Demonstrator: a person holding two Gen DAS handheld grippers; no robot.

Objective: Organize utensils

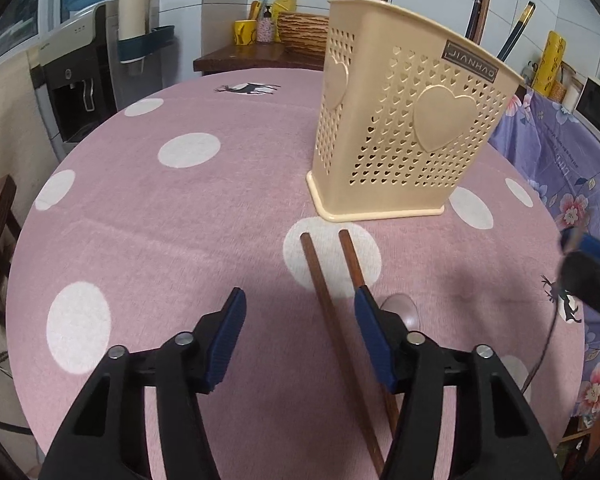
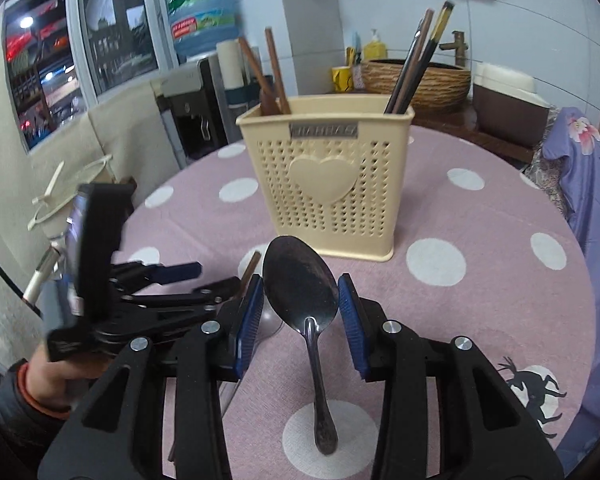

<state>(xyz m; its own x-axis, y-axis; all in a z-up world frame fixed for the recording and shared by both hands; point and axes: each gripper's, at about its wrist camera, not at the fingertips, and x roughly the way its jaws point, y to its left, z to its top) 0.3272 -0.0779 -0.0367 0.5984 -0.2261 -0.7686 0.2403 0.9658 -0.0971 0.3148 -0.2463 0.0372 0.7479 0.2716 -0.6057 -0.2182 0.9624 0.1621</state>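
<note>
A cream perforated utensil holder (image 1: pixel 404 120) with heart panels stands on the pink dotted tablecloth; it also shows in the right wrist view (image 2: pixel 328 184), holding several chopsticks (image 2: pixel 416 64). Two brown chopsticks (image 1: pixel 328 300) lie on the cloth in front of it. My left gripper (image 1: pixel 300 300) is open, low over them, one chopstick between the pads, the other under the right pad. A metal spoon (image 2: pixel 304 288) lies bowl-forward between the open pads of my right gripper (image 2: pixel 300 292). A second spoon bowl (image 1: pixel 400 308) peeks beside the left gripper.
The round table (image 1: pixel 180 220) ends at a purple floral cloth (image 2: pixel 592 184) on the right. A water dispenser (image 1: pixel 76 92) stands beyond the left edge. A woven basket (image 2: pixel 416 80) and yellow mug (image 2: pixel 342 78) sit on a wooden counter behind.
</note>
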